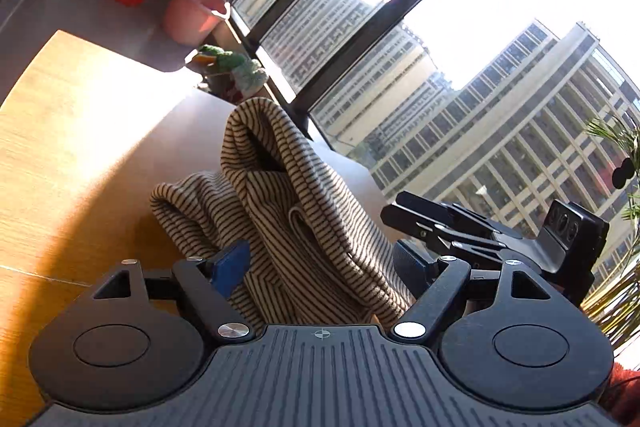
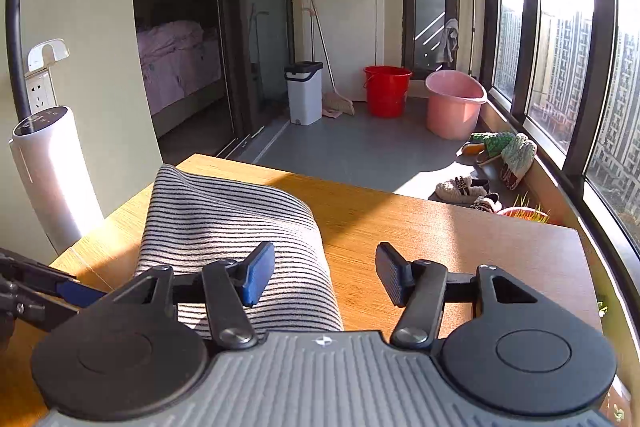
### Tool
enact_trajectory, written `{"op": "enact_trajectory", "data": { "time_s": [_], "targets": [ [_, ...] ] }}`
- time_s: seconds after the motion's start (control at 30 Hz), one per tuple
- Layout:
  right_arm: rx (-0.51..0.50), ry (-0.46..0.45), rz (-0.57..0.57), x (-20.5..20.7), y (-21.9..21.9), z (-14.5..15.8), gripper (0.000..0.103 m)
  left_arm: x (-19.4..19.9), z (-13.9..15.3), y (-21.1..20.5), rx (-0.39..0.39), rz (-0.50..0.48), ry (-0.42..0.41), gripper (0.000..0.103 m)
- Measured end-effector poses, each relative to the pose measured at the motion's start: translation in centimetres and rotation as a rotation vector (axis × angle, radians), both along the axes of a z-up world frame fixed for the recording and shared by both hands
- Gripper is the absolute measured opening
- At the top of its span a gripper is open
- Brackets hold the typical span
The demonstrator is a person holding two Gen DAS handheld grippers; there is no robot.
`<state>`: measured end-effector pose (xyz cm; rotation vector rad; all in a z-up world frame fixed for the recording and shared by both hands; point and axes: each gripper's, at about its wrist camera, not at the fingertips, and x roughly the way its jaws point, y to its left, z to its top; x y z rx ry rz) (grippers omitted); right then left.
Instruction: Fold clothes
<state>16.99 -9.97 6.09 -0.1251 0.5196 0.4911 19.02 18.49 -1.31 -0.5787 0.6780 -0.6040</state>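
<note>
Status on the fold job, one frame only.

My left gripper [image 1: 320,267]: jaws wide apart, striped garment [image 1: 280,219] bunched in the gap between them. The cloth sits against the blue pad of one finger, but the other finger is clear of it, so nothing is pinched. In the left wrist view the garment rises in a rumpled hump with loose folds and an opening showing, collar or cuff, can't say which.

My right gripper [image 2: 324,275]: jaws also apart, holding nothing. It hovers over the wooden table [image 2: 440,227], with one finger over the near edge of the garment and the other over bare wood.

Where the garment is: on the table, toward the left side as the right wrist camera sees it. From that angle it looks like a fairly compact, rounded bundle with smooth top layers and a curved folded edge on its right side. From the left camera it looks much messier near my jaws.

Progress, my read: partly folded at best. Some layers are doubled over, but the end nearest my left gripper is lumpy and not flat. Could be mid-fold, or a finished fold that came out loose; this frame doesn't settle it. No other clothes visible on the table, and no finished stack in view either.

The left gripper also appears at the lower left edge of the right wrist view.
</note>
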Motion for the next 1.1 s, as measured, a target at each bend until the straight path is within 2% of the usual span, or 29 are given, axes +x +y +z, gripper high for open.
{"op": "enact_trajectory", "data": {
  "time_s": [0.07,0.13,0.2,0.3,0.33,0.37,0.43,0.47,0.5,0.53,0.63,0.7,0.77,0.8,0.87,0.9,0.97,1.03,1.1],
  "targets": [
    [-0.022,-0.036,0.088,-2.9,1.1,-0.2,0.059,2.1,1.8,0.6,0.004,0.04,-0.029,0.083],
    [-0.038,-0.059,0.159,-5.2,2.7,-0.9,0.064,4.3,2.8,-0.1,0.076,0.091,-0.043,0.082],
    [-0.091,-0.09,0.197,-6.6,4.6,-2.1,0.071,6.6,2.6,-1.0,0.141,0.13,-0.014,0.082],
    [-0.194,-0.12,0.224,-7.0,6.7,-4.6,0.076,8.5,1.3,-1.6,0.161,0.124,0.035,0.081],
    [-0.214,-0.143,0.236,-7.1,7.1,-5.0,0.076,9.1,0.9,-1.8,0.167,0.122,0.052,0.077],
    [-0.231,-0.169,0.248,-7.2,7.4,-5.4,0.076,9.8,0.5,-2.0,0.174,0.12,0.068,0.066],
    [-0.253,-0.201,0.263,-7.1,7.9,-5.7,0.057,10.4,-0.4,-1.9,0.169,0.113,0.095,0.05],
    [-0.232,-0.19,0.261,-6.8,7.6,-5.0,0.035,10.3,-0.4,-1.5,0.157,0.112,0.095,0.044],
    [-0.206,-0.176,0.257,-6.5,7.2,-4.2,0.027,10.1,-0.5,-1.1,0.145,0.112,0.095,0.041],
    [-0.18,-0.162,0.254,-6.1,6.7,-3.4,0.022,9.6,-0.3,-0.7,0.122,0.111,0.092,0.039],
    [-0.058,-0.142,0.262,-6.3,5.1,0.1,0.021,7.4,0.5,0.4,0.081,0.113,0.046,0.038],
    [-0.061,-0.128,0.321,-7.2,5.7,0.6,0.021,5.7,0.1,0.7,0.119,0.126,0.027,0.038],
    [-0.107,-0.086,0.395,-7.9,7.3,-0.6,0.021,4.7,-0.9,1.0,0.186,0.146,0.043,0.04],
    [-0.162,-0.103,0.419,-8.8,8.5,-2.1,0.021,4.3,-1.5,1.3,0.216,0.158,0.054,0.04],
    [-0.282,-0.157,0.461,-10.9,10.9,-5.3,0.024,3.4,-2.1,2.9,0.196,0.182,0.066,0.043],
    [-0.348,-0.222,0.469,-12.0,11.9,-6.2,0.026,3.1,-2.1,3.6,0.19,0.201,0.072,0.046],
    [-0.408,-0.258,0.486,-12.8,13.0,-6.2,0.029,2.3,-1.4,5.0,0.203,0.256,0.073,0.049],
    [-0.398,-0.227,0.503,-12.5,13.4,-5.8,0.031,1.3,-0.5,5.8,0.2,0.284,0.076,0.048],
    [-0.409,-0.219,0.51,-12.4,13.6,-5.7,0.034,-0.1,0.6,5.8,0.161,0.271,0.076,0.049]
  ]
}}
